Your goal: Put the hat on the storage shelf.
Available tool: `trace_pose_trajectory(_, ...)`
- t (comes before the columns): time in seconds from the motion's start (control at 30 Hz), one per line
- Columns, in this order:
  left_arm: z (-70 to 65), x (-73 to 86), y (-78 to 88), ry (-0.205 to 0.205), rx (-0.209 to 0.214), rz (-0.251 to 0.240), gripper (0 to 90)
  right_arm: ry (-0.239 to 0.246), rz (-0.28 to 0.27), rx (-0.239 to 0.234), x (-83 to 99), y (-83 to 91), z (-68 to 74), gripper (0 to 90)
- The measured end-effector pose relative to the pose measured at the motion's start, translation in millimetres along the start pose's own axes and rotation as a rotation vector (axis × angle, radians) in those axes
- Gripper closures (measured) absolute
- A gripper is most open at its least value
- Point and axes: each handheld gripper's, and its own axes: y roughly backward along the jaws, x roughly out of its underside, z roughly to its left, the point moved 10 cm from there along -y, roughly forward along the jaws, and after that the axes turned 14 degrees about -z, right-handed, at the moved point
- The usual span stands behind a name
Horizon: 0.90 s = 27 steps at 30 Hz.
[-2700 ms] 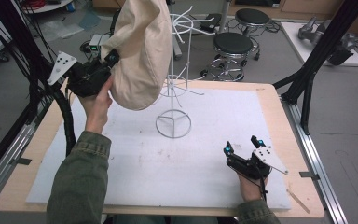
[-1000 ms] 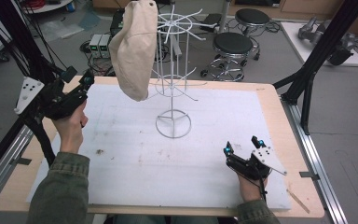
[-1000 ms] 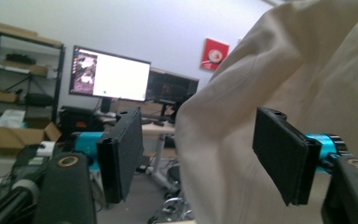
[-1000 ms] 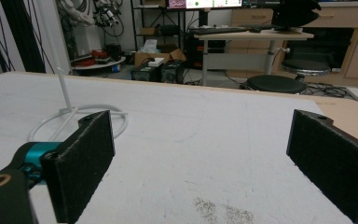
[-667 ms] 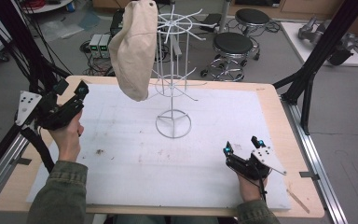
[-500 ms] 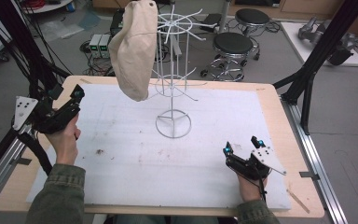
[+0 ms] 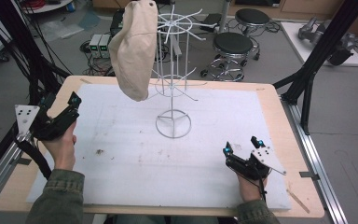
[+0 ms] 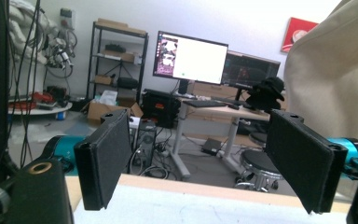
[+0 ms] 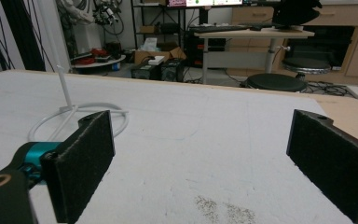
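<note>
The beige cap hangs on the wire rack; hanging looks done. My left claw, jaws just widening and empty, sits left of the rack (right claw open, empty); next I'd rest.

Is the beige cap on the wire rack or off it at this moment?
On. The beige cap hangs from an upper arm of the wire rack, clear of the table; the left hand-held gripper is open and apart from it.
</note>
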Motion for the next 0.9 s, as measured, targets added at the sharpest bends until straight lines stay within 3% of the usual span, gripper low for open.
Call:
trace_pose_trajectory(0.17, 3.0, 4.6, 5.0, -0.019, -0.018, 0.012, 21.9, 0.001, 0.002, 0.000, 0.2, 0.0, 0.1, 6.5)
trace_pose_trajectory(0.53, 12.2, 27.1, 23.9, -0.104, -0.045, 0.064, 21.7, -0.007, 0.002, -0.001, 0.6, -0.6, -0.3, 6.5)
trace_pose_trajectory(0.9, 21.3, 52.6, 44.0, -0.149, -0.061, 0.115, 21.3, -0.006, 0.003, -0.002, 0.7, -0.6, -0.1, 6.6)
